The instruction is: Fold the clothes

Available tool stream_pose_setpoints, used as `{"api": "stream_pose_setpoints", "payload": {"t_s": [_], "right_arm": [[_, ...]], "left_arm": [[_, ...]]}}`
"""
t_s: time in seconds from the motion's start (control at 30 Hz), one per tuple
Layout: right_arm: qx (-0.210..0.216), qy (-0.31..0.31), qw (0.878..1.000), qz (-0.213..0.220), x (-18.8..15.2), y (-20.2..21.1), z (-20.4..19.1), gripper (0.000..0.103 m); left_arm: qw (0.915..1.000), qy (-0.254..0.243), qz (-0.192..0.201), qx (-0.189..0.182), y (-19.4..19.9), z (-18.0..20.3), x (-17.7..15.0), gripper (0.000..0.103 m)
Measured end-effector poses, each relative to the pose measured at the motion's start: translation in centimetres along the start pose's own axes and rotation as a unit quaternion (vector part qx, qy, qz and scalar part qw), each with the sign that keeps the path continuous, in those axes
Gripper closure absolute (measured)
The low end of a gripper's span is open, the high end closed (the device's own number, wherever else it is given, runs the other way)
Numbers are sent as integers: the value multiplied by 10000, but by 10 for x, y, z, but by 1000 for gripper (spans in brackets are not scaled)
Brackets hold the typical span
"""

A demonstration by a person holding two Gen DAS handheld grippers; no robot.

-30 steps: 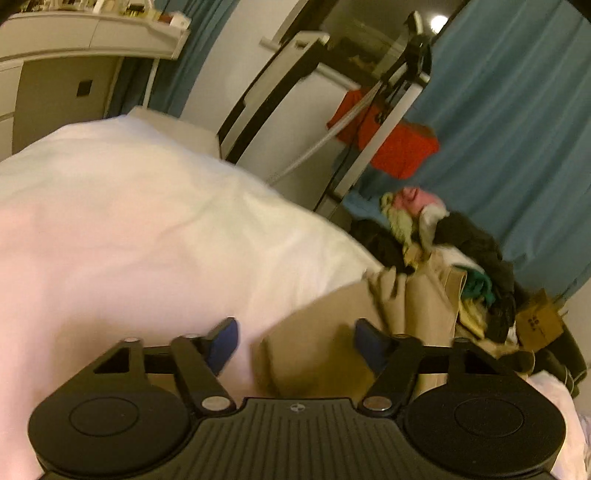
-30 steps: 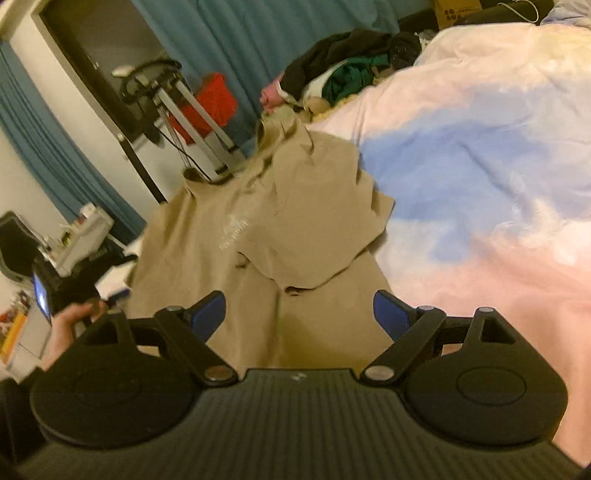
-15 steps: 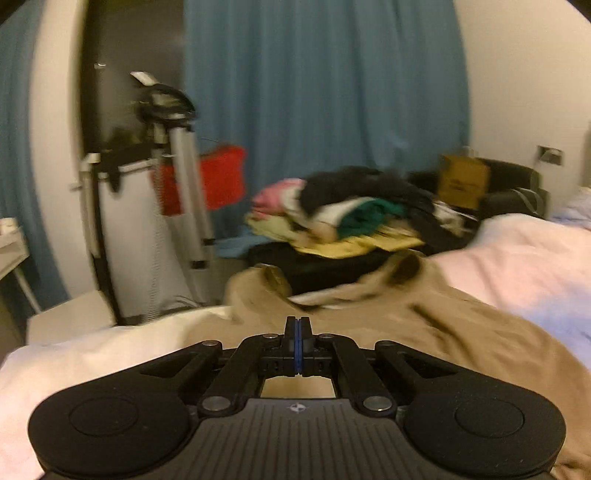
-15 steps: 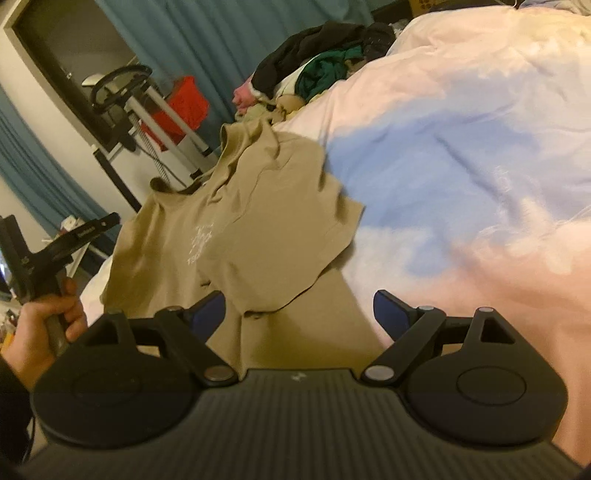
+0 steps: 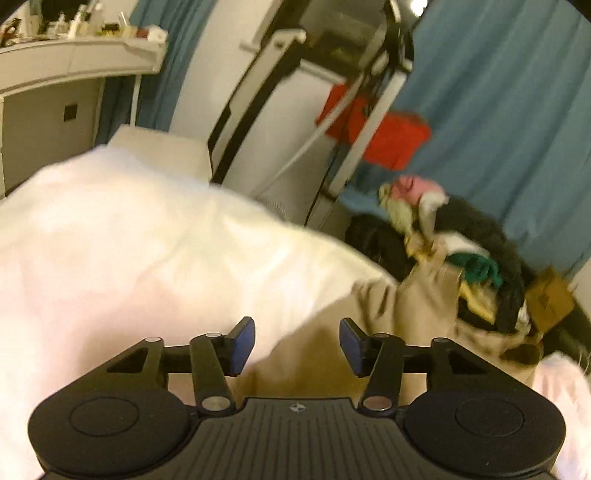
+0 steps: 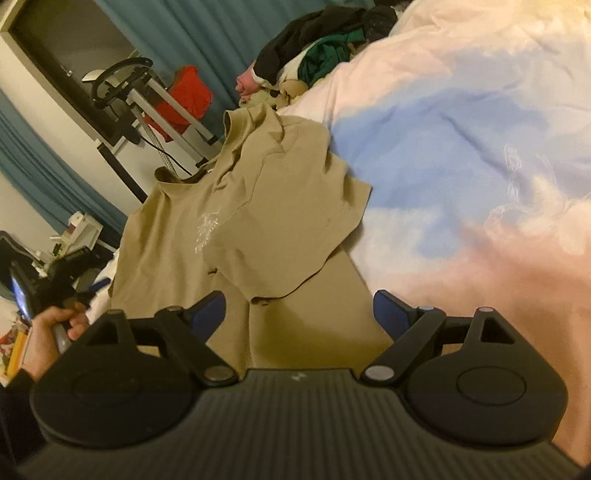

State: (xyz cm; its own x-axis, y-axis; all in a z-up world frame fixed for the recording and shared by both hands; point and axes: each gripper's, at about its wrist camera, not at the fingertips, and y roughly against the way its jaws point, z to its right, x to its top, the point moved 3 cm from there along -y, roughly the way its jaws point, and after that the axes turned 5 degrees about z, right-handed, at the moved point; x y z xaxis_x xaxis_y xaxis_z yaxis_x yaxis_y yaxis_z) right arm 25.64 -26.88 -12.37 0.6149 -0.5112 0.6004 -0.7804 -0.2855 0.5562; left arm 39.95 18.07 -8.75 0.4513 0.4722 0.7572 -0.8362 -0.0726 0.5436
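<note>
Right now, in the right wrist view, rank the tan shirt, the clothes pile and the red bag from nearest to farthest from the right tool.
1. Tan shirt: spread on the bed just ahead of the open right tool.
2. Clothes pile: past the shirt, top centre.
3. Red bag: off the bed, upper left, by the curtain; close to the pile's range, so that order is less sure.

A home bedroom: a bed (image 6: 461,155) with pastel duvet fills the right, blue curtains (image 6: 207,33) hang upper left, a heap of clothes (image 6: 314,55) lies at top centre.
</note>
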Motion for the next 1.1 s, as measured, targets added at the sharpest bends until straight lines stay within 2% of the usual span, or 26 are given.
{"api": "stream_pose_setpoints", "payload": {"t_s": [0.03,0.1,0.17,0.2,0.23,0.3,0.37,0.4,0.47,0.53,0.67,0.77,0.8,0.83,0.87,0.9,0.93,1.0,1.1], "right_arm": [[-11,-27,10000,-19,0,-1,1,15],[-21,-87,9999,-59,-1,-4,3,15],[-8,-148,9998,-96,-2,-6,4,15],[-15,-161,9998,-107,-3,-7,5,15],[-29,-164,9998,-115,-4,-7,5,15],[-47,-175,9997,-133,-4,-6,8,15],[-44,-223,9996,-140,-4,-5,9,15],[-39,-257,9996,-139,-3,-4,10,15],[17,-309,9994,-155,-3,-2,11,15],[60,-357,9992,-169,-2,-1,12,15],[88,-443,9988,-183,-1,1,15,15],[68,-452,9987,-227,-1,0,17,15],[69,-448,9987,-244,-1,-1,17,15],[83,-439,9987,-254,-1,-1,17,15],[102,-428,9987,-261,-1,-1,16,15],[131,-415,9987,-275,-1,0,15,15],[162,-404,9986,-292,-2,0,13,15],[200,-398,9985,-330,-3,0,11,15],[217,-441,9980,-387,-5,-2,12,15]], "left_arm": [[10000,-42,-80,9,-3,1,-2,40],[9998,-105,-132,-63,-7,7,-6,44],[9983,-566,-93,-58,-8,22,-10,65],[9967,-811,-77,-56,-9,30,-13,81],[9942,-1078,-59,-36,-10,40,-16,89],[9886,-1493,70,153,-6,56,-19,97],[9836,-1764,312,210,5,71,-20,98],[9782,-2004,519,155,12,82,-22,98],[9588,-2690,912,-66,28,110,-32,99],[9196,-3732,1143,-434,36,144,-57,99],[8553,-4978,674,-1268,41,189,-123,98],[8368,-5268,310,-1457,41,203,-153,94],[8383,-5235,222,-1507,42,205,-155,90],[8431,-5146,185,-1548,45,204,-154,81],[8491,-5034,181,-1590,52,201,-152,72],[8558,-4908,191,-1625,59,197,-149,57],[8641,-4750,234,-1647,65,191,-143,53],[8861,-4325,246,-1646,73,182,-129,53],[9276,-3370,212,-1599,70,162,-95,47]]}}
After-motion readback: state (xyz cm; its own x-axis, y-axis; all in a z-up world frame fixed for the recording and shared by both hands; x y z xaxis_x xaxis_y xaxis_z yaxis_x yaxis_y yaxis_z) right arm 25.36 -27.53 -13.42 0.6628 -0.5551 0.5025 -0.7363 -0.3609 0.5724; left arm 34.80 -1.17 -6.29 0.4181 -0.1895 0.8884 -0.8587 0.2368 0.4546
